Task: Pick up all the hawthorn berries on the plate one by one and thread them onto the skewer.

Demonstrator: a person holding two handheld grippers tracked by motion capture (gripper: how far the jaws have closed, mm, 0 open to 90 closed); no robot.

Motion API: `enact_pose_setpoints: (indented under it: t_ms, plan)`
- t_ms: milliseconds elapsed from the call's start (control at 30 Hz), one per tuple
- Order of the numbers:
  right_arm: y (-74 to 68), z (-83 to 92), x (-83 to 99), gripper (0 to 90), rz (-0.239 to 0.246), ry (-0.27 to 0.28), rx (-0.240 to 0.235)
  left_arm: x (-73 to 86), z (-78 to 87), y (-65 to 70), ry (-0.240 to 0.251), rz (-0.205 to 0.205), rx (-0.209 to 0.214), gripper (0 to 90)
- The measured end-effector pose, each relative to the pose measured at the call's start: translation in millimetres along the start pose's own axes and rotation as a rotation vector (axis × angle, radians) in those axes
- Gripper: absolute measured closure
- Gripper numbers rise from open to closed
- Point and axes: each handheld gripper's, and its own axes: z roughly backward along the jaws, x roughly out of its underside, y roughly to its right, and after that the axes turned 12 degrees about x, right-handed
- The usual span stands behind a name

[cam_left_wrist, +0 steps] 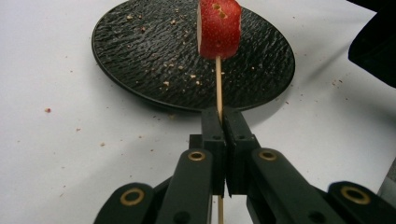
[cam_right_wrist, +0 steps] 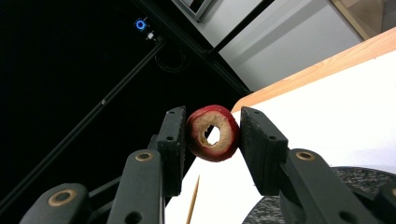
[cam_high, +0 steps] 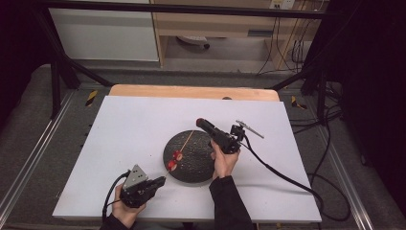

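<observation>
Left gripper (cam_high: 162, 180) is seen low at the table's near edge in the high view, jaws fully closed on a thin wooden skewer (cam_left_wrist: 218, 86); in the left gripper view the stick is pinched between the two pads and runs up over the black plate (cam_left_wrist: 140, 70). One strawberry slice (cam_left_wrist: 219, 28) is threaded on the skewer, held above the plate's near half. From above, red fruit pieces (cam_high: 174, 160) are seen at the plate's left side along the stick, and crumbs are scattered on the plate and on the white table (cam_high: 129, 129). Right gripper (cam_high: 200, 122) is held by the right hand (cam_high: 223, 160) above the plate's far right edge, pointing away and up. Its jaws are partly closed on a red fruit ring (cam_right_wrist: 213, 133) with a hole through the centre; the ring is clamped by its rim between both pads in the right gripper view. Skewer tip (cam_right_wrist: 193, 198) is seen below that ring, apart from it.
</observation>
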Motion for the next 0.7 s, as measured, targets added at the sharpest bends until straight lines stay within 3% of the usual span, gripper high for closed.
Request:
enact_pose_setpoints:
  t_ms: [700]
  plan:
    - [-0.2,-0.9,7.5,62.9,-0.084,0.031,-0.044,-2.5,-14.1,8.2,0.040,0.004,-0.004,88.1]
